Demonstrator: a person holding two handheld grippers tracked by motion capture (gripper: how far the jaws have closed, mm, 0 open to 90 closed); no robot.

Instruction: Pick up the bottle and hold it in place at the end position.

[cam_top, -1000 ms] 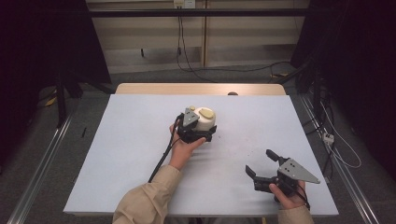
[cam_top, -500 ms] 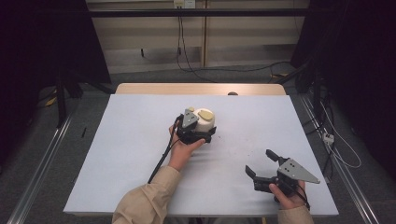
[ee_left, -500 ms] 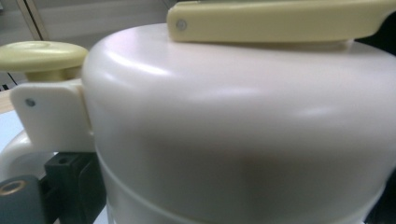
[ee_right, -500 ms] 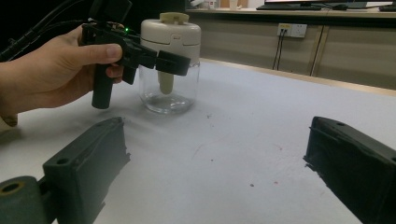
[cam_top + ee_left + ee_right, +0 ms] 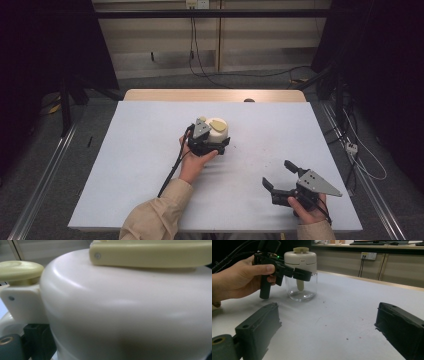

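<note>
From above, my left tool (image 5: 214, 145) is up against a jar (image 5: 218, 131) near the middle of the counter (image 5: 135, 150), its jaws on either side of the jar's cream lid; whether they press the jar I cannot tell from here. My right tool (image 5: 282, 176) rests near the front right of the counter, well apart from the jar, its jaws spread wide with nothing between them. Along my left tool, the cream lid (image 5: 125, 310) sits very close, with a pale yellow knob (image 5: 20, 271) at upper left and a yellow bar (image 5: 150, 257) across the top. Along my right tool (image 5: 329, 322), the jaws stand wide apart over bare counter (image 5: 342, 312); beyond, my left hand (image 5: 239, 280) holds the left tool (image 5: 294, 273) against the clear glass jar (image 5: 300, 287), just under its lid.
</note>
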